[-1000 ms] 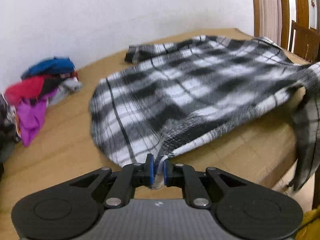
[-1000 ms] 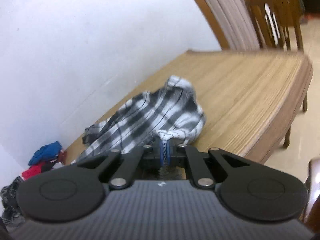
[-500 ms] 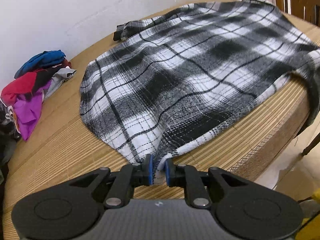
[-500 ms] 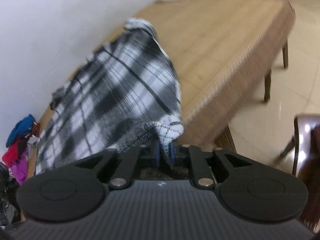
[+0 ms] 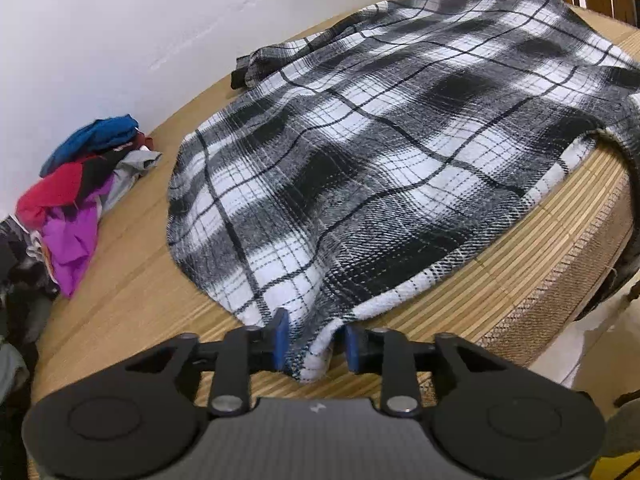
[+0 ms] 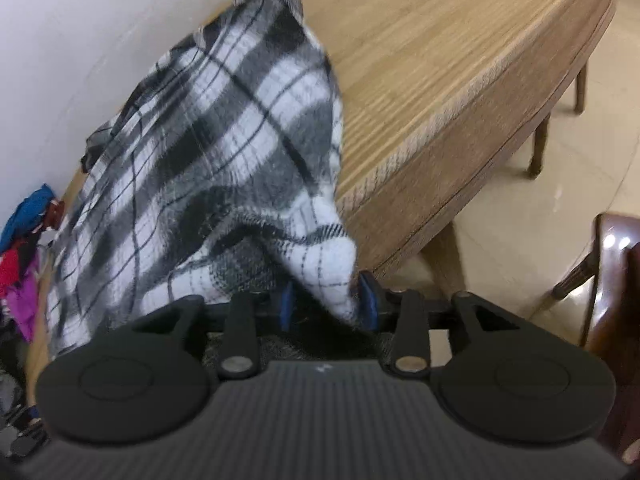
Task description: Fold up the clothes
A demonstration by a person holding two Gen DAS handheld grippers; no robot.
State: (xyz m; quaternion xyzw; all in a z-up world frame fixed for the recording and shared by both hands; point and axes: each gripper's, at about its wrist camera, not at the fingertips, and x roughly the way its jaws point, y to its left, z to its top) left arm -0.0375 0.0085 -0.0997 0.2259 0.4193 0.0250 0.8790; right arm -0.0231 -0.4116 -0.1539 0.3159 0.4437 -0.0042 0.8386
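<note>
A black-and-white plaid flannel shirt (image 5: pixel 380 152) lies spread flat on the wooden table (image 5: pixel 132 292), back side up. My left gripper (image 5: pixel 314 344) is open, its blue pads apart on either side of the shirt's near hem corner, which rests loose between them. In the right wrist view the same shirt (image 6: pixel 216 140) drapes over the table's front edge. My right gripper (image 6: pixel 326 300) is open too, with a white corner of the shirt lying between its spread pads.
A pile of coloured clothes (image 5: pixel 76 184), blue, red and purple, sits at the table's left by the white wall; it also shows in the right wrist view (image 6: pixel 24 240). A dark chair (image 6: pixel 616 280) stands right of the table (image 6: pixel 460 60), on the tiled floor.
Both grippers were shut on the shirt's corners and have opened. The shirt was pulled toward the table's near edge and now lies flat.
</note>
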